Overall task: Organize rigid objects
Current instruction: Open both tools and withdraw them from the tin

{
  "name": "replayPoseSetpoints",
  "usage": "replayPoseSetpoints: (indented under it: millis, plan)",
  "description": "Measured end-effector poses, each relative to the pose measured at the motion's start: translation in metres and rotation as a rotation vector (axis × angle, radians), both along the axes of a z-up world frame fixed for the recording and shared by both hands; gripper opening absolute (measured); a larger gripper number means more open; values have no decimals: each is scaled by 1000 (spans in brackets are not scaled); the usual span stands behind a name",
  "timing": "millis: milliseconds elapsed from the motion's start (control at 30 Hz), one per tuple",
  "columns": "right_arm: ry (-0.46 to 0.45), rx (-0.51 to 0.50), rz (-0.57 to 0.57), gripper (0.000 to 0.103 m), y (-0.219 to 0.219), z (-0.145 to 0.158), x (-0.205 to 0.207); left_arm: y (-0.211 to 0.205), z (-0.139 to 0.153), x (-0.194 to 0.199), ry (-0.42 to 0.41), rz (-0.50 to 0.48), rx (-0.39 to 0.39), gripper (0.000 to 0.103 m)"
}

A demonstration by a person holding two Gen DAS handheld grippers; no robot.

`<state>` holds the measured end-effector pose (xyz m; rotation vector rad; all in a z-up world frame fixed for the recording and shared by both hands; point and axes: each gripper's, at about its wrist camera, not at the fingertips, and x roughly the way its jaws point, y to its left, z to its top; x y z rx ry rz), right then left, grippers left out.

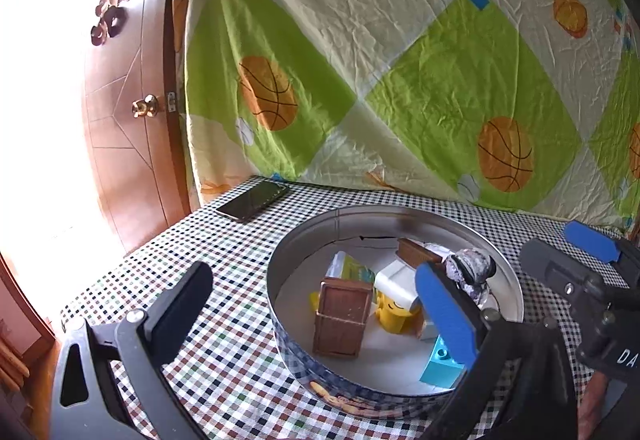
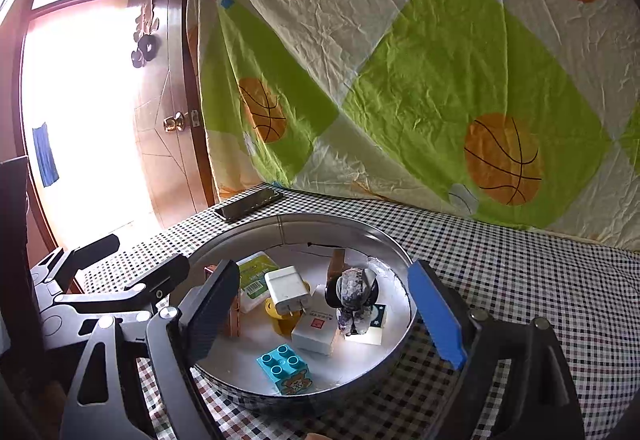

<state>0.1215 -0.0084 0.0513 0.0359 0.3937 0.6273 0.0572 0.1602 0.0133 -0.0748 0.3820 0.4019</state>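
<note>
A round metal tin (image 1: 304, 244) (image 2: 396, 256) stands on the checked tablecloth and holds several small items: a brown wooden box (image 1: 342, 318), a white charger (image 2: 286, 290), a cyan toy brick (image 2: 286, 368) (image 1: 440, 364), a yellow piece (image 1: 394, 314), a white card box (image 2: 314, 332), a green-labelled packet (image 2: 256, 274) and a grey crumpled figure (image 2: 354, 296) (image 1: 470, 266). My left gripper (image 1: 316, 312) is open and empty, its jaws astride the tin's near left rim. My right gripper (image 2: 324, 316) is open and empty, just above the tin.
A black phone (image 1: 253, 201) (image 2: 248, 205) lies at the table's far left corner. A sports-print sheet (image 1: 400, 60) hangs behind the table. A wooden door (image 1: 132, 112) stands at the left by a bright opening.
</note>
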Motion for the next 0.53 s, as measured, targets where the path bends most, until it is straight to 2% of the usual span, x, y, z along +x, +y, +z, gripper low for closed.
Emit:
replayPoseSetpoints:
  millis: [233, 533]
  plan:
    - [-19, 25, -9, 88, -8, 10, -8, 1, 2, -4, 9, 24, 15, 103]
    - [-17, 22, -7, 88, -11, 7, -13, -4, 2, -6, 10, 19, 25, 103]
